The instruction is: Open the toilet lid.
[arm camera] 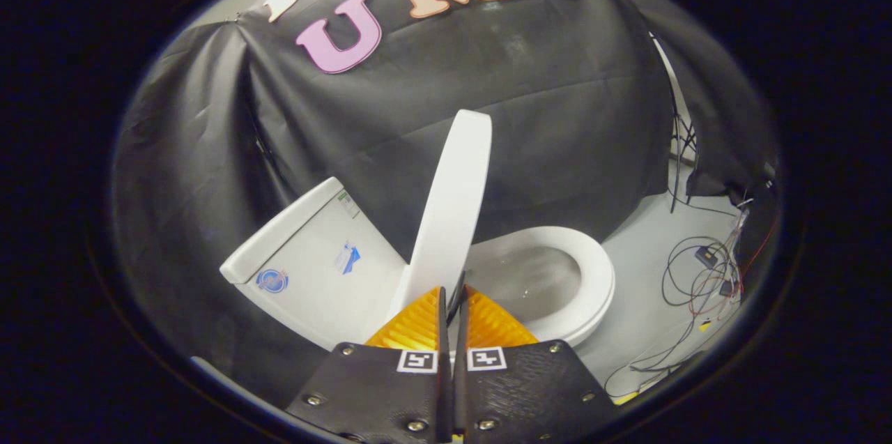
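Note:
A white toilet stands just ahead of my fingers. Its lid is raised, standing nearly upright between the tank and the bowl. The seat ring lies flat around the open bowl. My gripper is shut, its two fingers pressed together with only a thin slit between them and nothing held. The fingertips sit close in front of the lid's lower end, near the hinge, and hide that part of it.
Black cloth forms the booth wall behind the toilet. Loose cables and small boxes lie on the grey floor beyond the bowl, and a thin stand rises at the cloth's edge there.

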